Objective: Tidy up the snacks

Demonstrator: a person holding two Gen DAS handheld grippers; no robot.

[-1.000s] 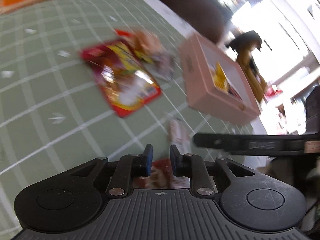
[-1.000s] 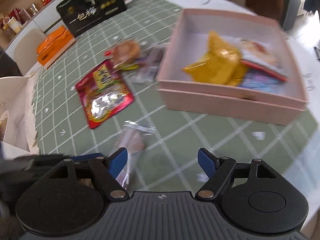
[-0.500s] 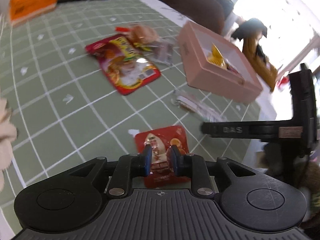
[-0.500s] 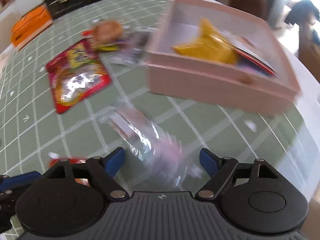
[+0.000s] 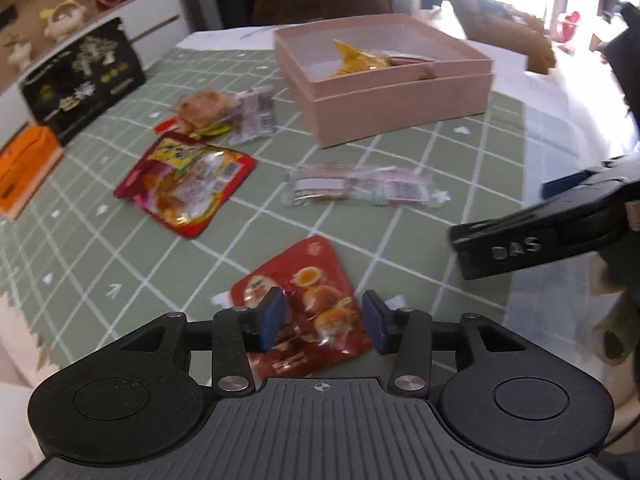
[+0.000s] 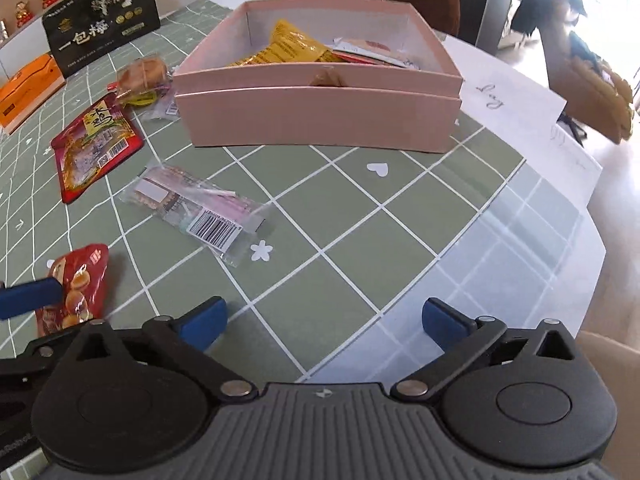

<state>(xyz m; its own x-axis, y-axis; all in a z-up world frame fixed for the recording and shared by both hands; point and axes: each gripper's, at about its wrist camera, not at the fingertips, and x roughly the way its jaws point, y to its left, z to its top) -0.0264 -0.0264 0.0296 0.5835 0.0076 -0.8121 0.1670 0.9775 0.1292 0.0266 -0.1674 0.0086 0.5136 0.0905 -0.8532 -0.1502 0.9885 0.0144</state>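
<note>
Left gripper (image 5: 325,320): jaws released, blue pads standing apart on either side of the red egg snack packet (image 5: 306,304); whether the pads touch the wrapper cannot be told.
Right gripper (image 6: 323,322): jaws released wide, nothing between them, over the green checked cloth (image 6: 340,216) near the counter's edge.
Red egg snack packet: lying flat on the cloth at the near left, its near end under the left pads; seen from the right wrist view (image 6: 78,288) beside one blue pad of the left gripper.
Clear-wrapped snack bar (image 6: 196,210): flat on the cloth between the red egg packet and the pink box, barcode end toward the right gripper; apart from both.
Pink box (image 6: 320,120): open-topped, at the far side of the cloth; a yellow packet (image 6: 288,50) and other wrappers lie inside.
Large red spicy snack pouch (image 5: 186,184): flat on the cloth to the left of the box, well apart from the egg packet.
Burger-shaped snack (image 6: 142,76): beyond the red pouch, just beside the box's left corner, with another clear-wrapped packet (image 5: 256,114) next to it.
Black gift box (image 6: 100,20): upright at the far left edge of the counter.
Orange box (image 6: 28,90): next to the black gift box, nearer the left edge.
White paper sheets (image 6: 516,108): on the counter to the right of the pink box.
</note>
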